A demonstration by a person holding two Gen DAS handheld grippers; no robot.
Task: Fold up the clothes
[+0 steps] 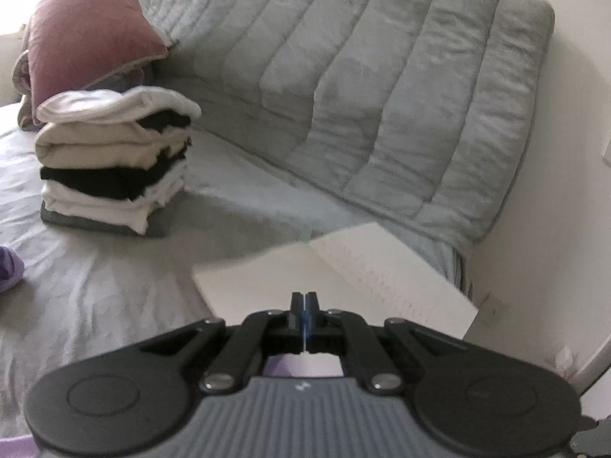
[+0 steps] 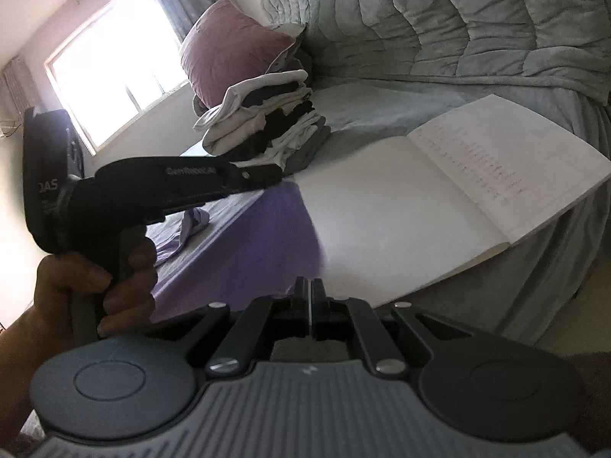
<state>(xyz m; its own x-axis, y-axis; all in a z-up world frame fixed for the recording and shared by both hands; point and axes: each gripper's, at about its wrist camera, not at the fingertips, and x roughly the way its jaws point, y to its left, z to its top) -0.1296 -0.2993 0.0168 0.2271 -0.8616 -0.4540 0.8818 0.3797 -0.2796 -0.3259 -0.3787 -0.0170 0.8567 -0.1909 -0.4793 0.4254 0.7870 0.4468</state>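
A purple garment (image 2: 263, 236) lies spread on the grey bed sheet (image 1: 114, 290). One edge runs taut from my left gripper's tip down to my right gripper (image 2: 310, 286). The right gripper is shut on that edge. My left gripper (image 1: 304, 299) is also shut, with a thin strip pinched between its fingers and purple cloth (image 1: 290, 366) showing just beneath. In the right wrist view a hand holds the left gripper (image 2: 277, 177). A loose purple sleeve (image 2: 194, 221) trails off to the left. A stack of folded clothes (image 1: 114, 164) in white, beige and black stands further back.
An open white notebook (image 1: 362, 278) lies at the bed's edge, right beside the garment. A pink pillow (image 1: 91, 26) sits behind the stack. A grey quilt (image 1: 382, 87) is piled against the wall. A bright window (image 2: 114, 61) is at the left.
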